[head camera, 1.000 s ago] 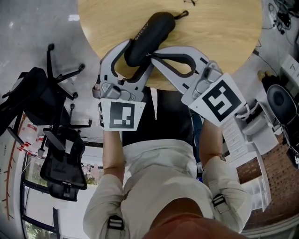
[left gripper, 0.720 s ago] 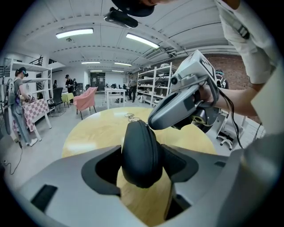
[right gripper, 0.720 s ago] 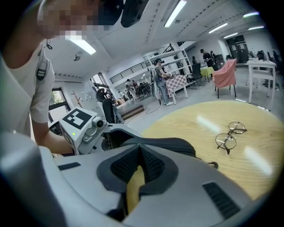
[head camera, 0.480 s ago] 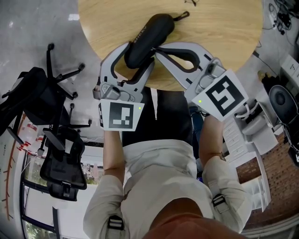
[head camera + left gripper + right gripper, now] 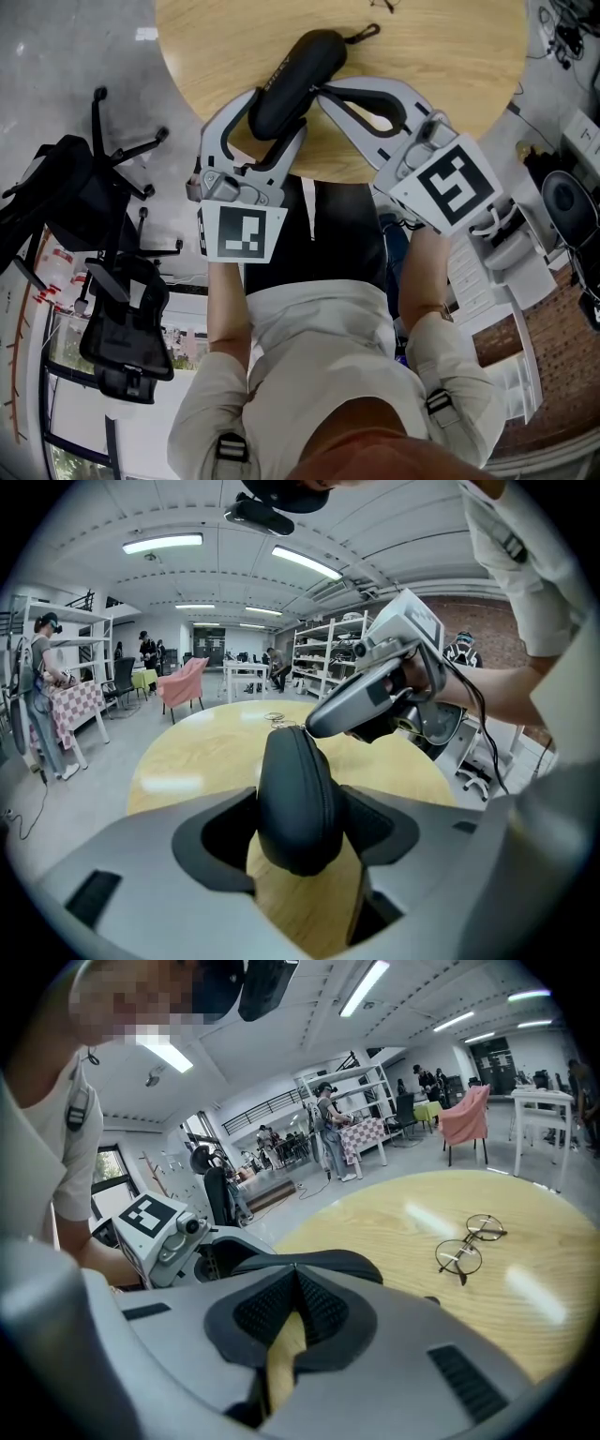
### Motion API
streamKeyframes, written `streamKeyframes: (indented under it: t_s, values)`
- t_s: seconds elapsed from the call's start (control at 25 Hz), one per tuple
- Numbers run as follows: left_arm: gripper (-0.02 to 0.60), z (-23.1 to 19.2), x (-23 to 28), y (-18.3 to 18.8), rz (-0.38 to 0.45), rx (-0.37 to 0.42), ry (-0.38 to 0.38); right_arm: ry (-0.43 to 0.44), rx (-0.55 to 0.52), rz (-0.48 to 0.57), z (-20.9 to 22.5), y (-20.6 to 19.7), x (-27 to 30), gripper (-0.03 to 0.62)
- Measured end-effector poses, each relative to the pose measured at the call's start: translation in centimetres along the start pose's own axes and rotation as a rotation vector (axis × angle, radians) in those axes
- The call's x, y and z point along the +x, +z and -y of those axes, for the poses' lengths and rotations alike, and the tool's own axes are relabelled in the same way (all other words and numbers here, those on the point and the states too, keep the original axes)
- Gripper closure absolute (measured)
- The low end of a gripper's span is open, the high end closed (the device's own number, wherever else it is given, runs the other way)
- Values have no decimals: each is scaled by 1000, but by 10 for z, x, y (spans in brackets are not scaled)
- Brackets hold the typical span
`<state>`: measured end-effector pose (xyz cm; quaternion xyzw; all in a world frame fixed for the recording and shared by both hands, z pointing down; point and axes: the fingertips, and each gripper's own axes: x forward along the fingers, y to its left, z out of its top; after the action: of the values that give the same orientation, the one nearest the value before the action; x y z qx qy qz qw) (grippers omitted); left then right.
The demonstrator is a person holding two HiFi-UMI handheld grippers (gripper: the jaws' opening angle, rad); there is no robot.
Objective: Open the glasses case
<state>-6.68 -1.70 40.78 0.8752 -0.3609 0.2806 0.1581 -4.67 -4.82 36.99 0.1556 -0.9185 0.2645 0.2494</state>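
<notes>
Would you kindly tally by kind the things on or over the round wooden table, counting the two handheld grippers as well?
glasses case: 1
pair of glasses: 1
grippers: 2, the left gripper and the right gripper
Total: 4

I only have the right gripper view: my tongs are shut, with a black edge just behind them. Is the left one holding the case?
Observer: Yes. The left tongs are clamped on the glasses case at its near end, a pad on each side.
Operator: Where along it is my tip?
Observer: In the head view the right tongs meet its side past the middle, toward the end with the loop.
Operator: Opened at all?
Observer: No, the zip seam looks closed where the left gripper view shows it.
</notes>
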Motion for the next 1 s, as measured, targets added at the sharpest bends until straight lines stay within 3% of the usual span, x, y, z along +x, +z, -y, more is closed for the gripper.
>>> streamKeyframes:
  t_s: [1.0]
  values:
    - [285,5,1,-16,-28,-33,6,-92,11,-8,35,-5,-4,574]
